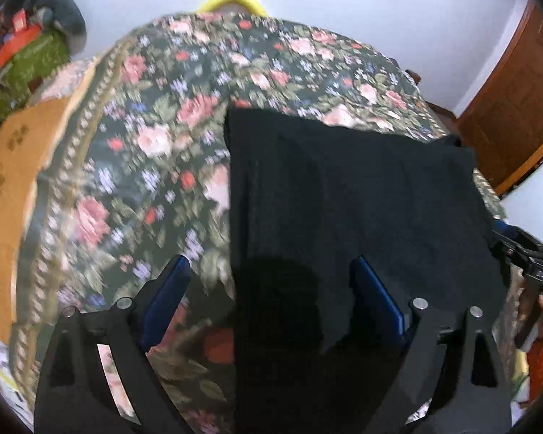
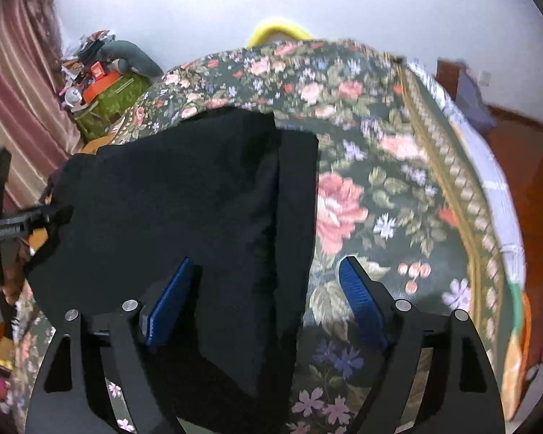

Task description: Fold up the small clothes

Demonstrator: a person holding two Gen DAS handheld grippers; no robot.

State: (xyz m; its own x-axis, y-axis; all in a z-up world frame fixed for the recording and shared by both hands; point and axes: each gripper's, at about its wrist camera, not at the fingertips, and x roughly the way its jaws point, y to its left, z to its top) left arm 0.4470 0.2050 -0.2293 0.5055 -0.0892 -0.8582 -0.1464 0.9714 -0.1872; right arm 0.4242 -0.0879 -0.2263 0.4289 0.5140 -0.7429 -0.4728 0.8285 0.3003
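A black garment lies flat on a bed covered by a floral spread. My left gripper is open, its blue-padded fingers straddling the garment's left edge near its front corner, one pad over the spread, the other over the cloth. In the right wrist view the same black garment shows a folded strip along its right side. My right gripper is open, straddling that right edge, holding nothing. The other gripper shows at the far left of the right wrist view.
A wooden headboard or board is at the left of the bed. A green cloth-covered stand with boxes stands behind. A wooden door is at the right. A yellow object peeks over the bed's far edge. Pink curtain hangs left.
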